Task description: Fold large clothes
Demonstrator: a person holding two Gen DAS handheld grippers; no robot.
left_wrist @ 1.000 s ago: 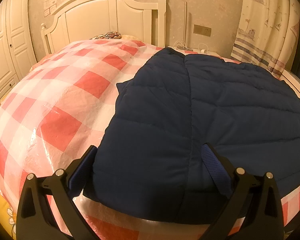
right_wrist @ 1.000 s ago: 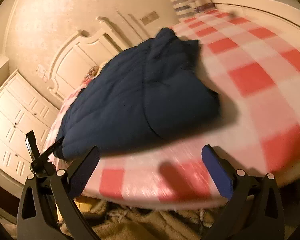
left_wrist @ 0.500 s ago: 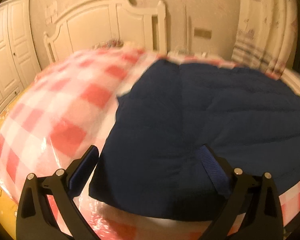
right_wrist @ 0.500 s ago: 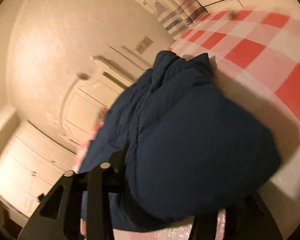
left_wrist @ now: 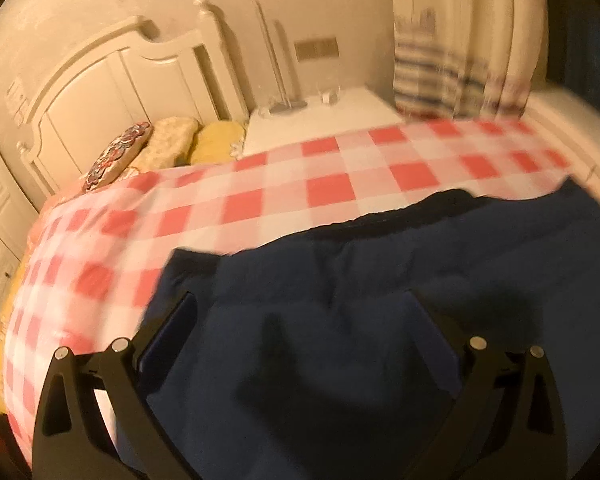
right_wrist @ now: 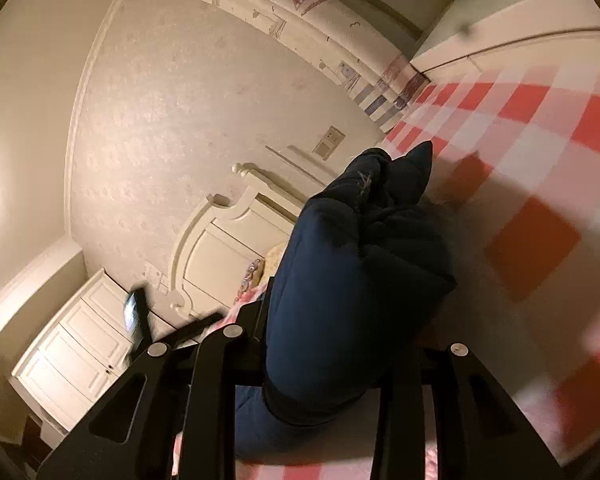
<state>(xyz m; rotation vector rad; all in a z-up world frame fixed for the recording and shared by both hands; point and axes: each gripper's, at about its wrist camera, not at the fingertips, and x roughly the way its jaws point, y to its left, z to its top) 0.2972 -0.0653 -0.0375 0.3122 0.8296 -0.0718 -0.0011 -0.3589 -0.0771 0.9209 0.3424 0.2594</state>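
Note:
A large navy quilted garment (left_wrist: 380,320) lies on the bed's red-and-white checked sheet (left_wrist: 328,188). My left gripper (left_wrist: 300,320) hovers just over the garment's near part, jaws wide open, with the fabric spread under both fingers and nothing pinched. In the right wrist view a thick fold of the same garment (right_wrist: 352,280) bulges up between the fingers of my right gripper (right_wrist: 336,344). Its jaws are closing and the pads press into the fold. The view is rolled to one side. A blurred black piece of the left gripper (right_wrist: 138,312) shows at the left.
A cream headboard (left_wrist: 112,92) with several pillows (left_wrist: 172,140) stands at the bed's far left. A white nightstand (left_wrist: 320,120) and a striped curtain (left_wrist: 452,60) are behind. A white wardrobe (right_wrist: 72,352) lines the wall. Checked sheet lies bare beyond the garment.
My right gripper went from wide open above the bed edge to closed around a fold of the garment, rolling as it did. My left gripper swept sideways across the garment, still open.

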